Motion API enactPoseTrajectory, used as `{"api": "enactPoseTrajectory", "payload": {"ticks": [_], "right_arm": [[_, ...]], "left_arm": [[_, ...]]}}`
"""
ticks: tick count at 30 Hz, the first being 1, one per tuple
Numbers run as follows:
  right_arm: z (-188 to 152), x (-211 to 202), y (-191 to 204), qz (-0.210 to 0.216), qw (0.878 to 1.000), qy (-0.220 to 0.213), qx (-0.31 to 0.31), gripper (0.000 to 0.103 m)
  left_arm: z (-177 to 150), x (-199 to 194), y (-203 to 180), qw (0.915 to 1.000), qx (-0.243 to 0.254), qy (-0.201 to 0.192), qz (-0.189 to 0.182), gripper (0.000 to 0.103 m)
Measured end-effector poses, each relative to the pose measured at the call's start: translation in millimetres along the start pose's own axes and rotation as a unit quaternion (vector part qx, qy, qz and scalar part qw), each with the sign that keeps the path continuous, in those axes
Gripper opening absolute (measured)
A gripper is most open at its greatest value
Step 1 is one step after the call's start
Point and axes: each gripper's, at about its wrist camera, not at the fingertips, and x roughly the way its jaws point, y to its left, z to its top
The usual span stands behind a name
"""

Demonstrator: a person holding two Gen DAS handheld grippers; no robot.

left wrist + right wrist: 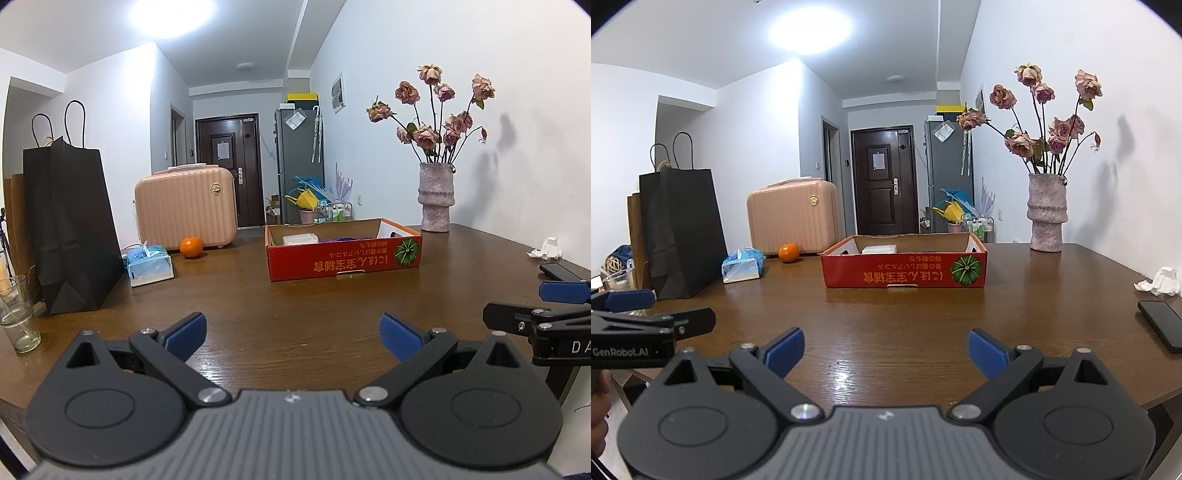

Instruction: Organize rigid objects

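A red cardboard box (343, 256) (903, 269) stands open on the brown table, holding a white box (300, 239) (880, 249) and some purple and blue items (338, 240) mostly hidden by its wall. My left gripper (293, 338) is open and empty above the table's near edge, well short of the box. My right gripper (885, 350) is open and empty, also short of the box. Each gripper shows at the edge of the other's view: the right one in the left wrist view (546, 306), the left one in the right wrist view (646, 310).
An orange (191, 247) (788, 252), a tissue pack (149, 264) (743, 265), a black paper bag (70, 229) (681, 229) and a glass (16, 314) stand at the left. A pink case (184, 210), a vase of roses (436, 197) (1046, 212), crumpled tissue (1160, 282) and a phone (1161, 325) are also on the table.
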Motion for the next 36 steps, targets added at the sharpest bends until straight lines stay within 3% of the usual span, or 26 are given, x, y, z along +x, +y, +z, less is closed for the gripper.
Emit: {"api": "enactPoseTrajectory", "payload": {"ticks": [36], "right_arm": [[-1.9,0.1,3.1,0.006,1.0,0.005,-0.008,0.096]], "left_arm": [[1.3,-0.3,-0.5,1.0,0.001,0.001,-0.003,0.103]]}}
